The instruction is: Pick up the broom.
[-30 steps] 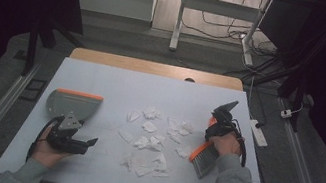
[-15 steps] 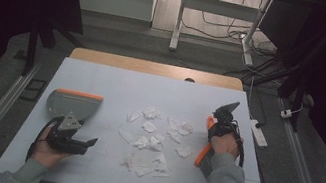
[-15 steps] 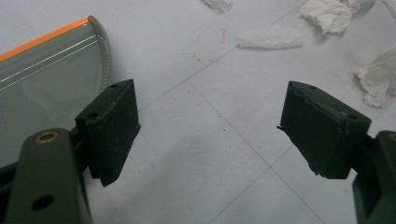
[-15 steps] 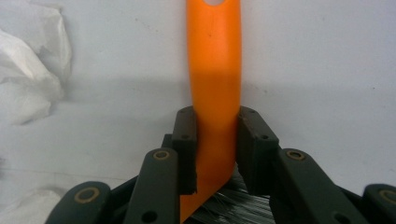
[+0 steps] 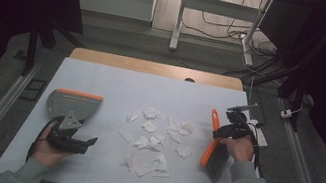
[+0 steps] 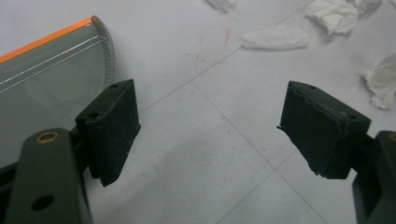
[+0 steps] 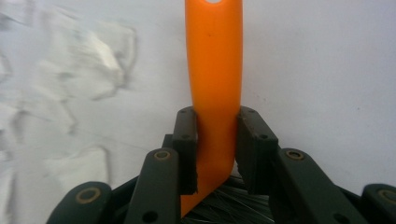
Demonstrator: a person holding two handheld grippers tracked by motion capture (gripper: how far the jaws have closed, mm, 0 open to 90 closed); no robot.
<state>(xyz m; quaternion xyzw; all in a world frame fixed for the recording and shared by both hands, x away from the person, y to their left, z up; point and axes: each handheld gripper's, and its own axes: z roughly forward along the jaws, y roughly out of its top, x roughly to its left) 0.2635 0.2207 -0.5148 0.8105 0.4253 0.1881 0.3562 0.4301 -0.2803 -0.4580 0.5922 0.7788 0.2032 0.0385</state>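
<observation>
Several crumpled white paper scraps (image 5: 152,138) lie scattered in the middle of the pale table (image 5: 116,83). A grey dustpan with an orange edge (image 5: 72,103) lies flat at the left. My left gripper (image 5: 83,142) rests just in front of the dustpan (image 6: 46,70), open, with nothing between its fingers (image 6: 114,126). At the right, my right gripper (image 5: 226,131) is shut on the orange handle (image 7: 214,60) of a hand brush (image 5: 215,156). The brush stands tilted beside the scraps, with dark bristles (image 7: 233,205) below the jaws.
A white power strip (image 5: 259,131) and cables lie at the table's right edge. A wooden strip (image 5: 155,68) borders the far side. The scraps (image 6: 275,37) lie ahead and to the right of the left gripper.
My right gripper has carried the brush a little to the right, away from the scraps, and tilted it more upright. The left hand and the dustpan have stayed put.
</observation>
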